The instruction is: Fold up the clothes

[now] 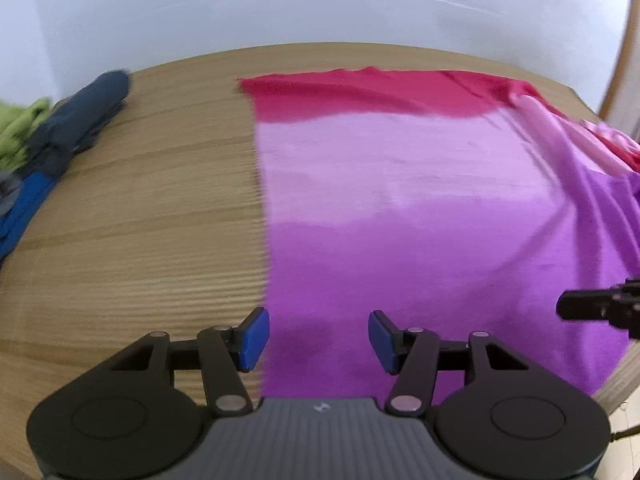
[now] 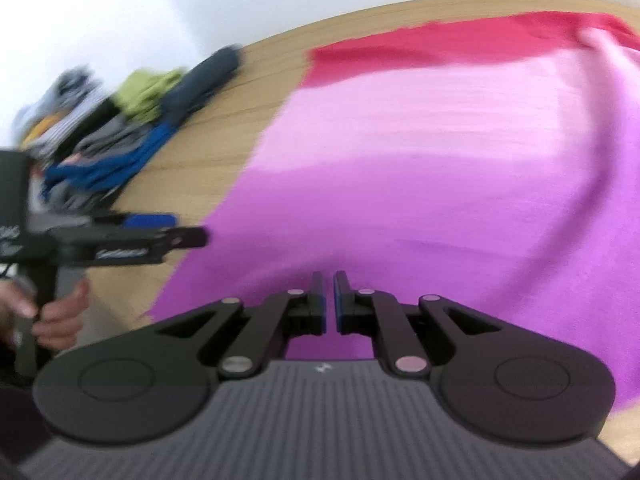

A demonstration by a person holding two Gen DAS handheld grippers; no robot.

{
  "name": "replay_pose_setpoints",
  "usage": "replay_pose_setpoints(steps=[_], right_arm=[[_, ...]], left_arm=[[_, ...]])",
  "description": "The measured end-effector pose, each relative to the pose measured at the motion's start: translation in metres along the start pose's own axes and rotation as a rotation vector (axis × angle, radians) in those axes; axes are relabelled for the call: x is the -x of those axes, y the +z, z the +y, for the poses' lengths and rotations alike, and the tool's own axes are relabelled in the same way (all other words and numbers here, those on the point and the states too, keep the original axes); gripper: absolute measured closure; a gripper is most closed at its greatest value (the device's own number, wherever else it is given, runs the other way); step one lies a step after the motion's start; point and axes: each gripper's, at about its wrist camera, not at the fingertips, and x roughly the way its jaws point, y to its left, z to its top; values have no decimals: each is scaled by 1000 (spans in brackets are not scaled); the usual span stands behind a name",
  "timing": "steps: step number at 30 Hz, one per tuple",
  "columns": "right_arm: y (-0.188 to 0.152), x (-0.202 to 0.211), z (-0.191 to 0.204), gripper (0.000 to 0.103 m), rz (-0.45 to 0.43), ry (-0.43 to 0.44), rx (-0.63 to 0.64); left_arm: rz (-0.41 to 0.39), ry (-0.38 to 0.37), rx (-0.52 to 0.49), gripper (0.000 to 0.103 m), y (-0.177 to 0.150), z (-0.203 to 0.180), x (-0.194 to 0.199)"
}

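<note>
Shirt point(image 1: 420, 208) spread flat on table point(image 1: 140, 220), fold pending. Our left gripper point(image 1: 318, 336) spread apart, empty; right gripper point(image 2: 328, 300) pinched together, empty. Next we grab left-side edge.

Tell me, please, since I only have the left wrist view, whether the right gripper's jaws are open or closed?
Observer: In the right wrist view, the right gripper has its jaws almost together over the purple end of the shirt. I cannot tell whether any cloth is pinched.
Operator: Thank you. Is a hand visible anywhere?
Observer: Yes, a hand holds the left gripper from below, by the shirt's left edge.
Operator: What lies in the pile beyond the green piece?
Observer: The pile also holds a grey striped piece, though it is blurred.
</note>
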Motion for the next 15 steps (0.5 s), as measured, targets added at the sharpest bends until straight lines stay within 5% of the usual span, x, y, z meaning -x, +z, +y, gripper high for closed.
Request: replay_pose_setpoints(steps=[7, 11, 15], right_arm=[[-12, 63, -114, 94, -124, -195, -236], [-12, 104, -211, 94, -209, -333, -415], [9, 135, -300, 92, -252, -327, -590]], left_arm=[[16, 11, -30, 43, 31, -84, -18], [42, 70, -25, 43, 40, -133, -35], [71, 127, 28, 43, 44, -164, -46]])
